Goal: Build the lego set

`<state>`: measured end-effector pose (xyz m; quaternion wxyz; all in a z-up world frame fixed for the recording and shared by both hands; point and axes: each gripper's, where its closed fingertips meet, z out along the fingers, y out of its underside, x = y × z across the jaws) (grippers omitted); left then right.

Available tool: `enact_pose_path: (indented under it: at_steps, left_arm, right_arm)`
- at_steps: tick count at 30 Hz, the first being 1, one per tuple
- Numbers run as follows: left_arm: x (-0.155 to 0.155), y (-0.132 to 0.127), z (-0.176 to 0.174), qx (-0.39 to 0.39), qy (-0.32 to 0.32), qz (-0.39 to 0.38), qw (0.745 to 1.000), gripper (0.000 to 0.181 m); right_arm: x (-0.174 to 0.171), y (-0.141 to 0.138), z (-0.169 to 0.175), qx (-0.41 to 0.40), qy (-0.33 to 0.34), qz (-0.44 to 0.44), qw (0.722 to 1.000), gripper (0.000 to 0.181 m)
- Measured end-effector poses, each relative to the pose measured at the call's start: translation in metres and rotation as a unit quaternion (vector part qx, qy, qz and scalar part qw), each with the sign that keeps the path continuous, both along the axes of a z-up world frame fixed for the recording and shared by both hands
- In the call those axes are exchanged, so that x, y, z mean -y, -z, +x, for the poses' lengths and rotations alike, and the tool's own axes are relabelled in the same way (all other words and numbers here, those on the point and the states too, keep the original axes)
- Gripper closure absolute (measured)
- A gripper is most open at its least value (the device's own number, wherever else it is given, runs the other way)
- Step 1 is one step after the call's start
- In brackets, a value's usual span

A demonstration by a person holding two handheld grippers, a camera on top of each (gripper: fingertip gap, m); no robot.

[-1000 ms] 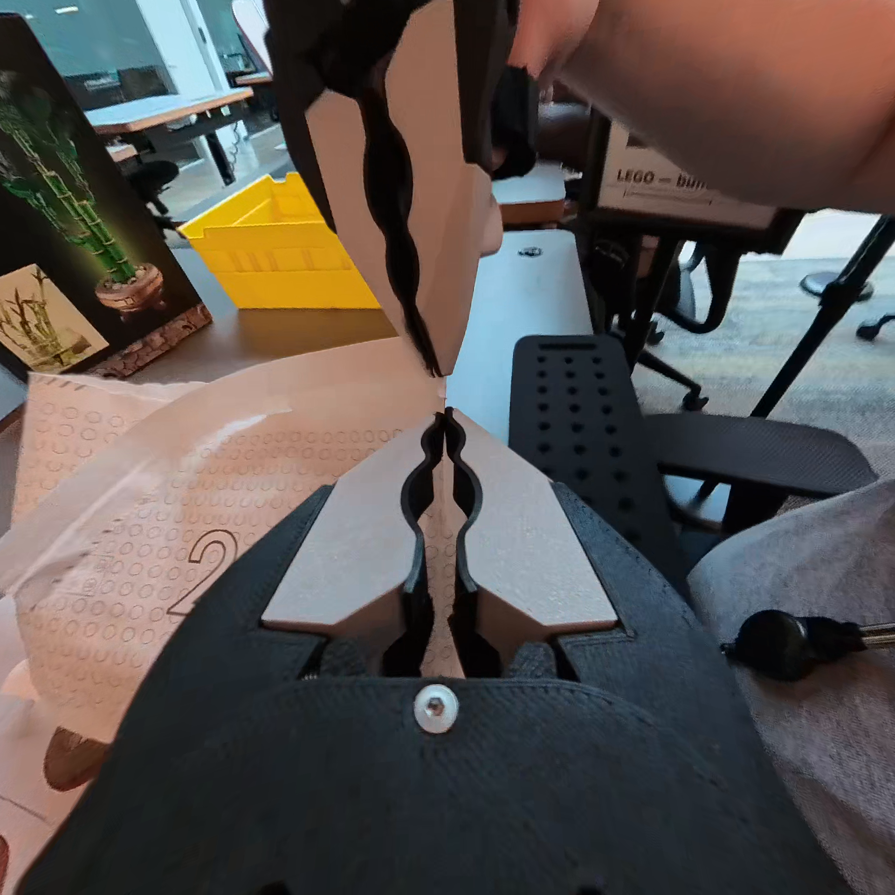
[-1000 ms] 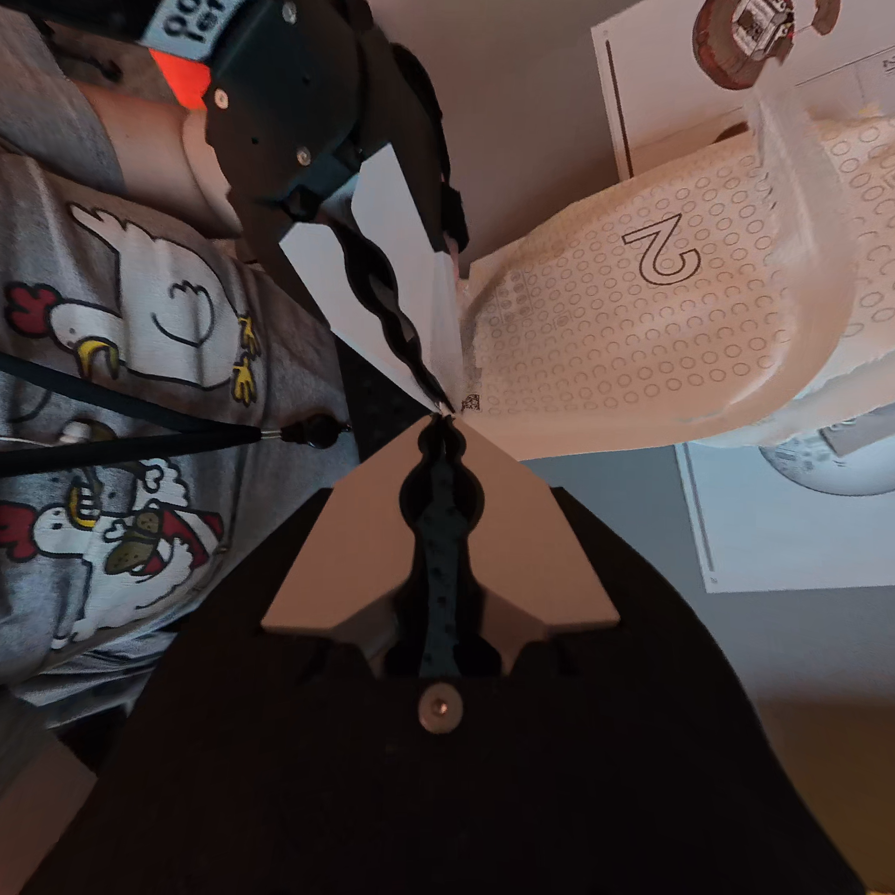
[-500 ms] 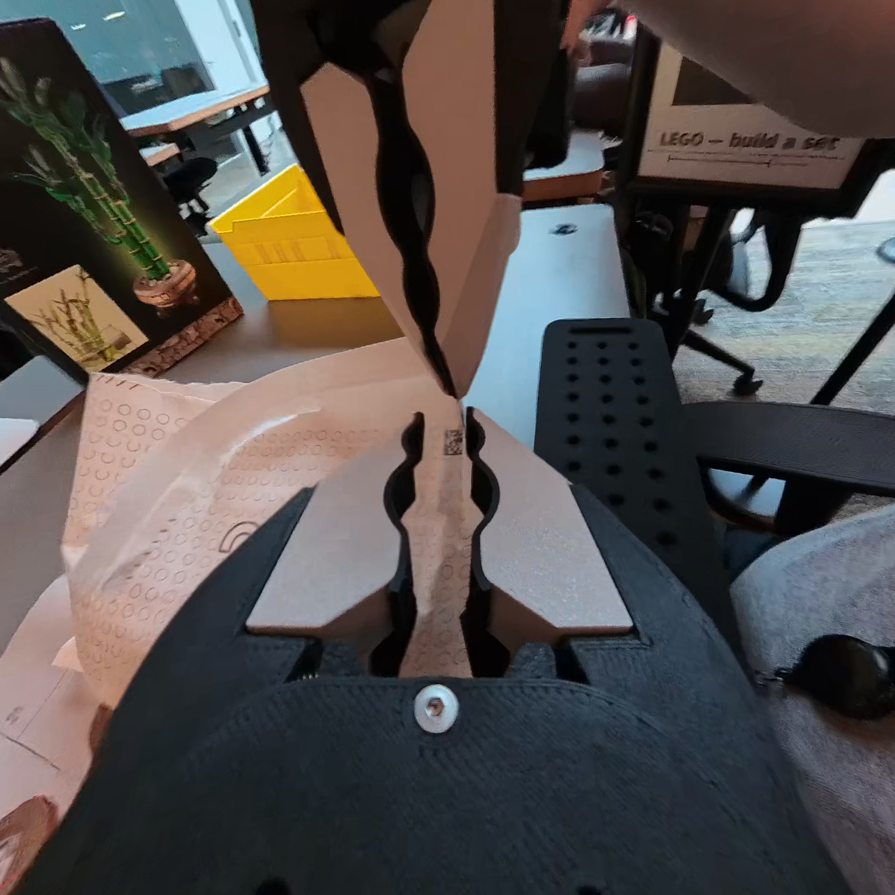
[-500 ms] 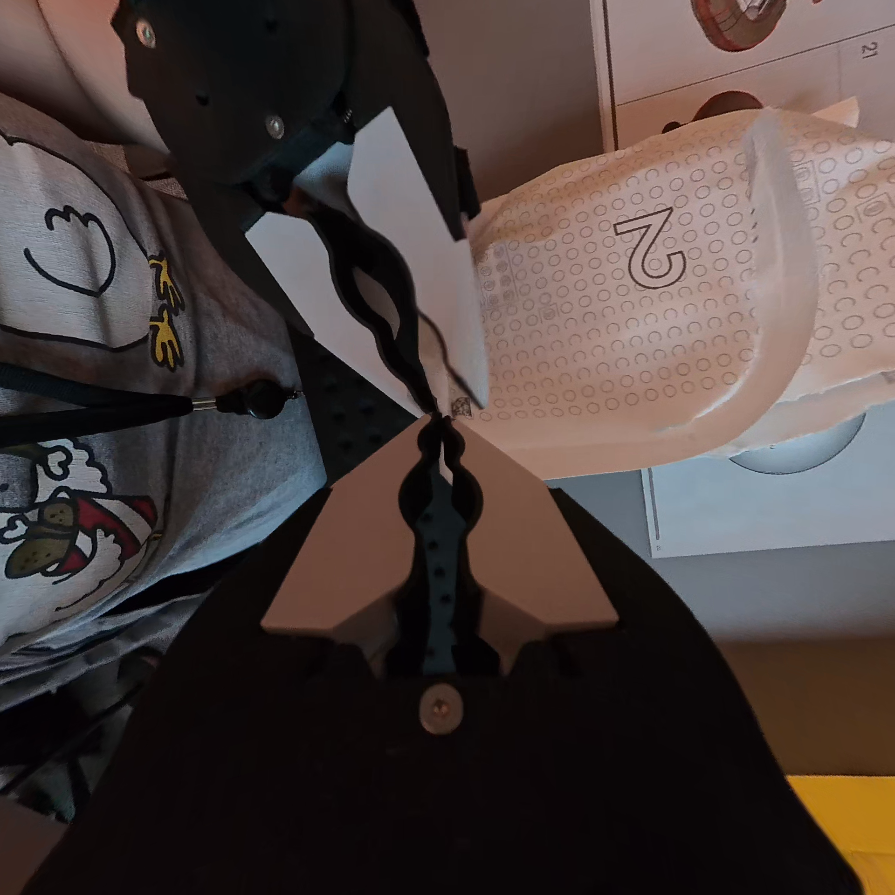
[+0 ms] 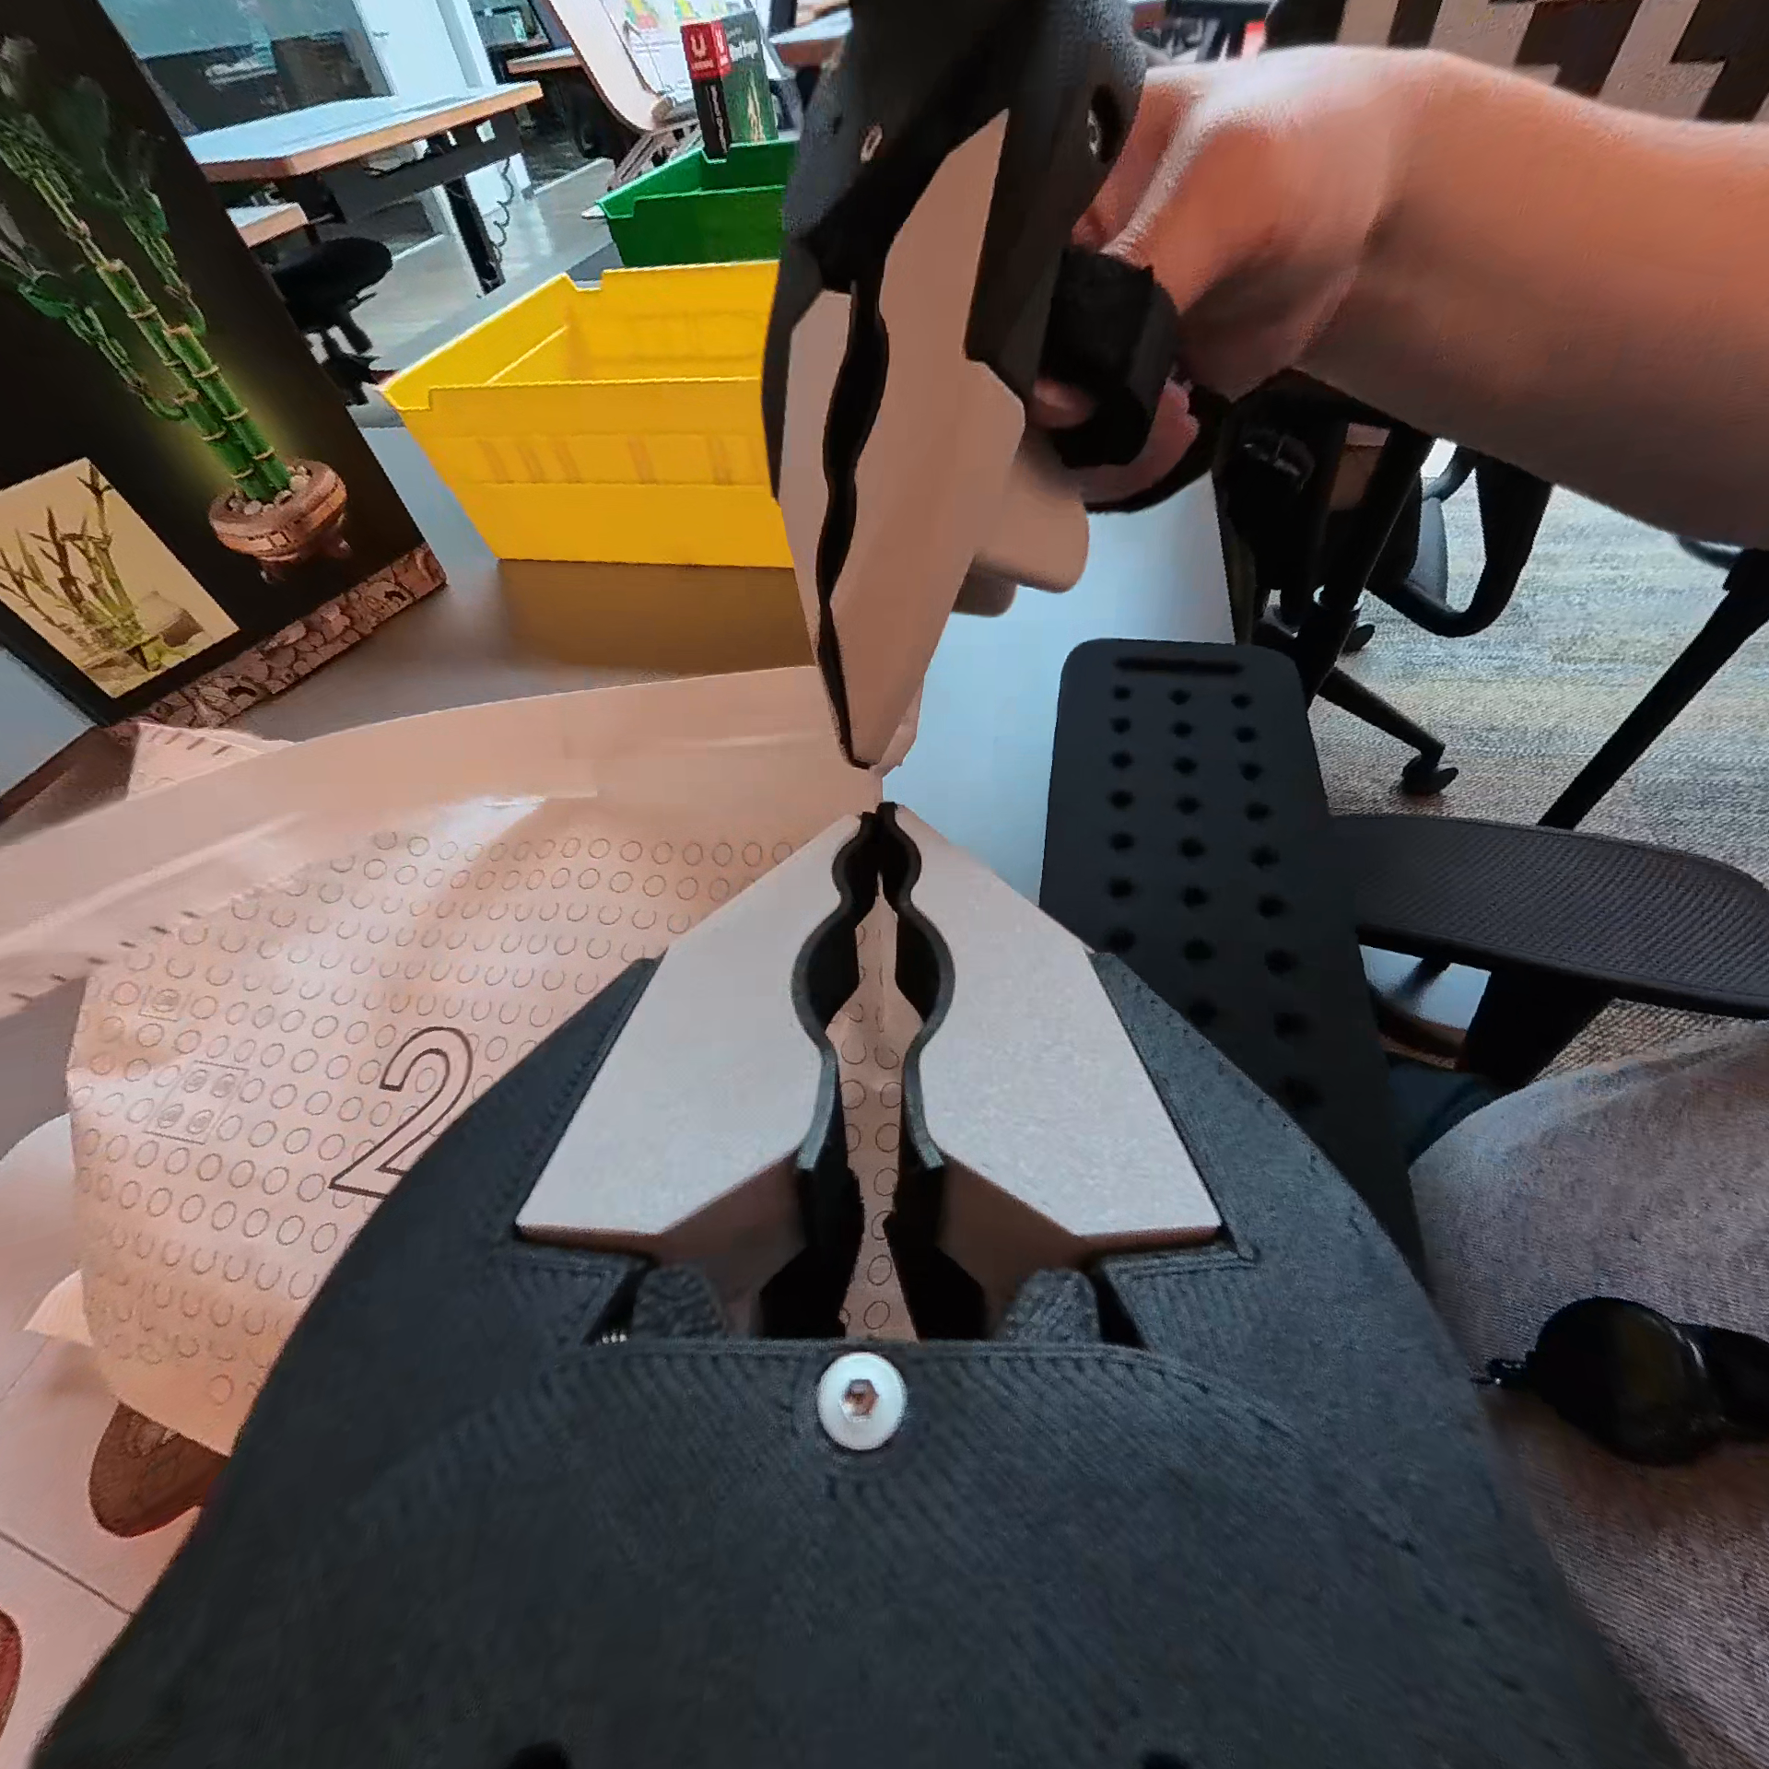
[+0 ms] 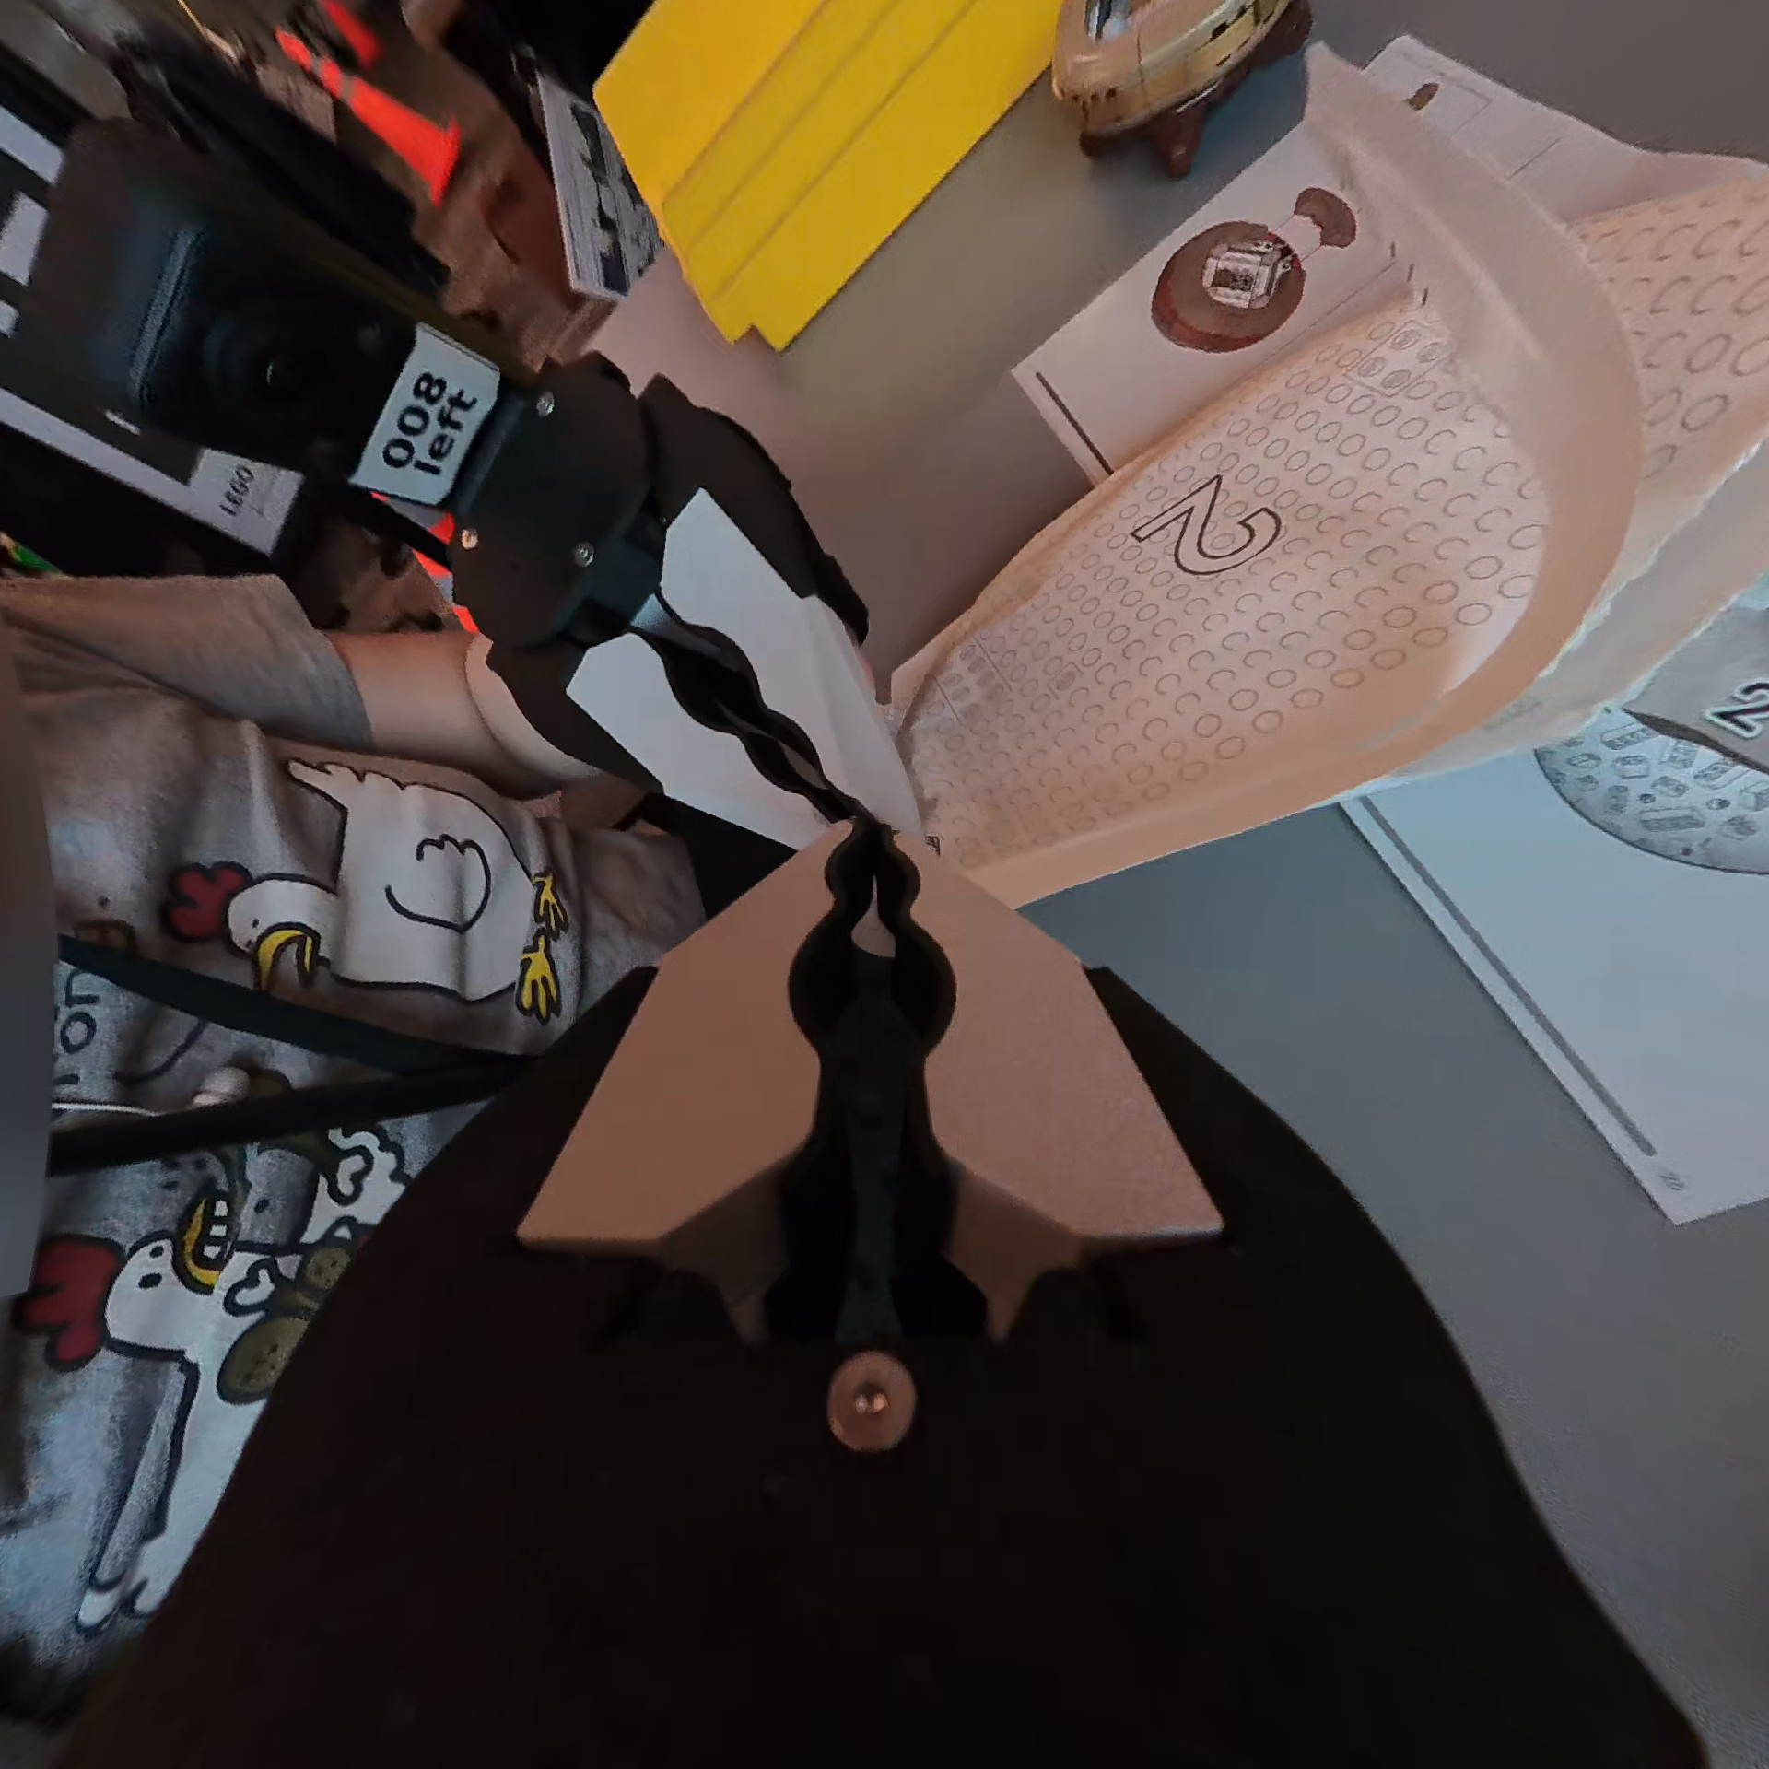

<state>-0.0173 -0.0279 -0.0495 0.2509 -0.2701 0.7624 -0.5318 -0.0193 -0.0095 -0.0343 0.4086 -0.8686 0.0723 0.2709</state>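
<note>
A pale paper parts bag (image 5: 316, 996) printed with small circles and a large numeral lies puffed up over the table edge; it also shows in the right wrist view (image 6: 1244, 651). My left gripper (image 5: 879, 819) is shut on the bag's near corner, with paper showing between its fingers. My right gripper (image 6: 871, 847) comes down from above, tip to tip with the left, and is shut on the same corner. It shows in the left wrist view (image 5: 866, 756), and the left gripper shows in the right wrist view (image 6: 847, 814).
A yellow bin (image 5: 613, 459) and a green bin (image 5: 699, 211) stand behind the bag. The set's black box (image 5: 144, 383) stands at left. An open instruction booklet (image 6: 1197, 316) lies under the bag, a brown-and-gold built piece (image 6: 1168, 57) beyond it. A black chair armrest (image 5: 1187, 862) is at right. My left and right fingertips are right by each other.
My left gripper's jaws, slightly apart around the bag half a second ago, have closed on its corner. The right gripper has tilted and swung, so more of the table and yellow bin shows.
</note>
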Motion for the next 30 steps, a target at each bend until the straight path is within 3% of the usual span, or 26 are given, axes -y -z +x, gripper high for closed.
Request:
enact_pose_path:
  at_steps: [9,14,21,23,30]
  left_arm:
    - [0.004,0.003,0.000,-0.006,0.004,0.003,1.000,0.181]
    - [0.005,0.007,-0.002,-0.019,0.012,-0.001,1.000,0.181]
    - [0.008,0.009,-0.003,-0.022,0.019,0.007,1.000,0.181]
    - [0.008,0.010,-0.003,-0.021,0.017,0.010,1.000,0.181]
    - [0.006,0.012,-0.002,-0.015,0.015,0.024,0.999,0.177]
  right_arm:
    - [0.005,0.003,0.000,-0.067,0.030,0.032,0.997,0.181]
    - [0.011,-0.008,-0.005,-0.003,0.004,0.059,0.998,0.175]
    - [0.018,0.002,-0.001,0.223,-0.064,-0.010,0.973,0.166]
    - [0.016,0.004,-0.005,0.220,-0.082,-0.018,0.972,0.180]
    - [0.014,0.008,-0.004,0.189,-0.086,-0.035,0.978,0.181]
